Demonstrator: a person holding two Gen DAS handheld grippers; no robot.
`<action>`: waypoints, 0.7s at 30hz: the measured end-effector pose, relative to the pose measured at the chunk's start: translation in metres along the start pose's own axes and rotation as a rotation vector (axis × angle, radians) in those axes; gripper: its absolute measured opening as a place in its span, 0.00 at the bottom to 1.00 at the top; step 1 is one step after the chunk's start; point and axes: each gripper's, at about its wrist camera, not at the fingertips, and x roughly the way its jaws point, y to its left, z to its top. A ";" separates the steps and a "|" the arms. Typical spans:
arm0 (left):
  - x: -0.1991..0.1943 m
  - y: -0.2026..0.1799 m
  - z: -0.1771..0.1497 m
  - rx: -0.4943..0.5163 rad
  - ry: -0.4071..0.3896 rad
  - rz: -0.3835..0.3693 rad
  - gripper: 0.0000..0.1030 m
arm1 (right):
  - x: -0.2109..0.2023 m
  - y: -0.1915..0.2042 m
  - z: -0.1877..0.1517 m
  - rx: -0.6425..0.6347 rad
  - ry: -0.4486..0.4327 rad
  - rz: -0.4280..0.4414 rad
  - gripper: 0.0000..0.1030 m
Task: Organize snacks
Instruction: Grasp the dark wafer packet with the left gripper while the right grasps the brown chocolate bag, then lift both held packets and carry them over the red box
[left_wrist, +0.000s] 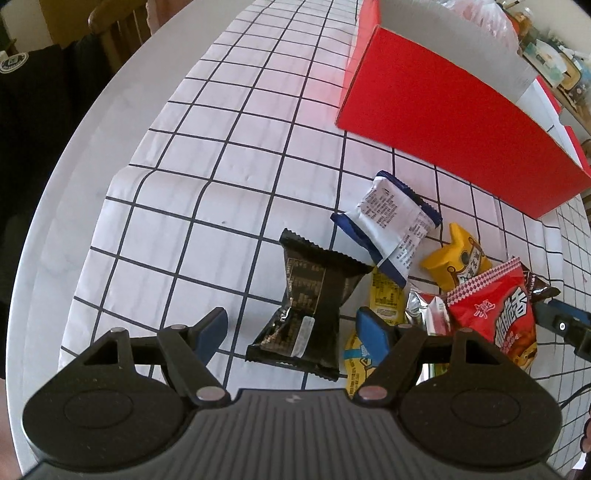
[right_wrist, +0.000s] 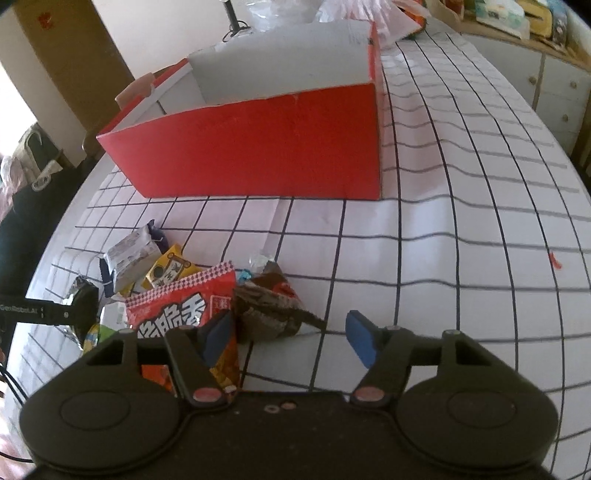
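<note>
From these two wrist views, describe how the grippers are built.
Both alike. The left gripper and right gripper have matte black ribbed bodies, two round side housings, black linkage arms with silver pivot pins, and blue finger pads.

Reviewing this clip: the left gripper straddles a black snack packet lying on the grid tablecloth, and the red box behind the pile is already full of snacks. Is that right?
Not quite. The left gripper does straddle the black snack packet on the grid tablecloth, its jaws apart. But the red box is not full: the right wrist view shows only bare white inner walls and no snacks, though its floor is hidden. The snacks lie on the cloth.
</note>
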 end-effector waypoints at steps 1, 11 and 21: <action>0.000 -0.001 0.000 0.004 -0.002 0.004 0.73 | 0.001 0.002 0.001 -0.014 -0.002 -0.009 0.64; 0.001 -0.008 0.002 0.033 -0.016 0.032 0.59 | 0.012 0.018 0.006 -0.111 -0.005 -0.043 0.50; -0.001 -0.012 -0.001 0.042 -0.029 0.048 0.37 | 0.011 0.018 0.000 -0.118 0.001 -0.040 0.33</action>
